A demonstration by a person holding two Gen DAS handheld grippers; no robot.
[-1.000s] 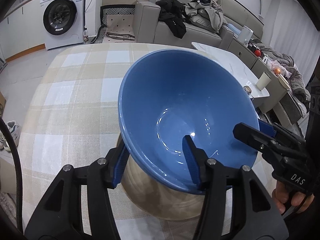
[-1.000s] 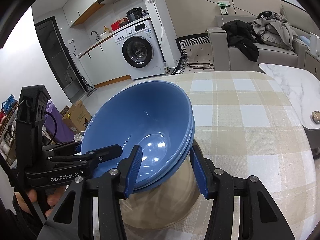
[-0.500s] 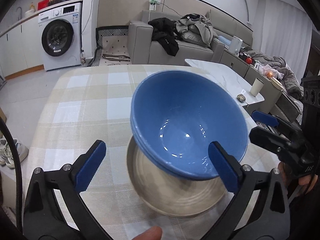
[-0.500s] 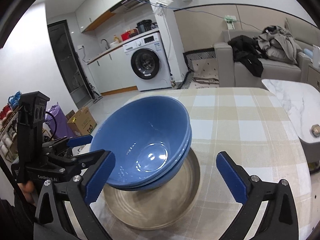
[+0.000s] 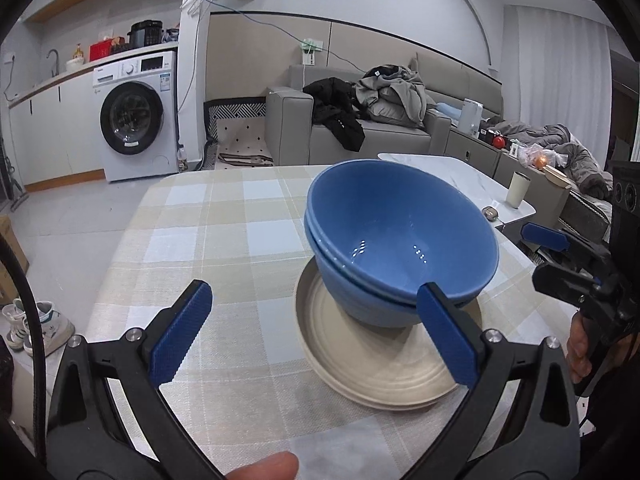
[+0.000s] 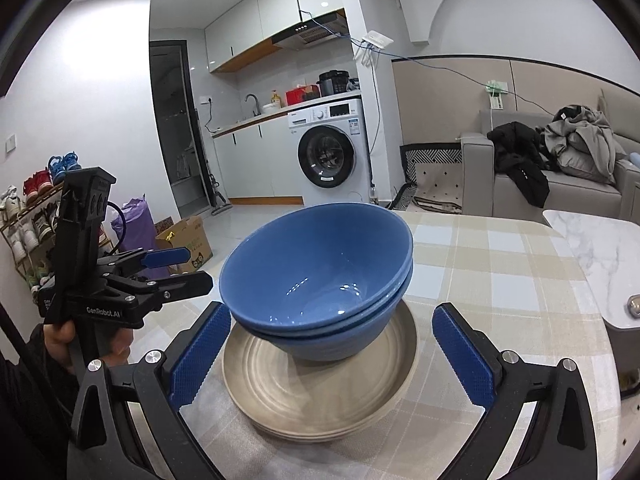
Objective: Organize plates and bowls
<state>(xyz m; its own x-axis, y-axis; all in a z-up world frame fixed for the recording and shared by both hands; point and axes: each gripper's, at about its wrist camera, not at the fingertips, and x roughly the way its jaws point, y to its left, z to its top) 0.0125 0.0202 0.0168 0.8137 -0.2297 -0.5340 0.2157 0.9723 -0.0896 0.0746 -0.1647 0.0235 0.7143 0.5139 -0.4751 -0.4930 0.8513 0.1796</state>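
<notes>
Both claws stood wide apart with nothing between their pads: the left gripper (image 5: 316, 334) and the right gripper (image 6: 330, 354) had each just been opening, and the bowls sat clear of both. Just ahead of the left claw, a little to its right, lay the beige plates (image 5: 384, 364), at least two by the doubled edge, stacked flat on the checked tablecloth (image 5: 224, 248). On them stood the two blue bowls (image 5: 400, 240), one nested in the other, upright, set toward the far side of the plates so that the near part of the top plate lay bare. That arrangement read as a finished stack: flat pieces at the bottom for a broad base, deep ones nested on top to save room. From the right claw the same pile sat straight ahead, between its fingers' lines but beyond their tips.

Beyond the bowls the cloth ran bare to the far table edge, leaving free room to the left claw's left and ahead. To the right claw's right the cloth ended close by a marble side table (image 6: 596, 248), so withdrawing straight back looked safest.
</notes>
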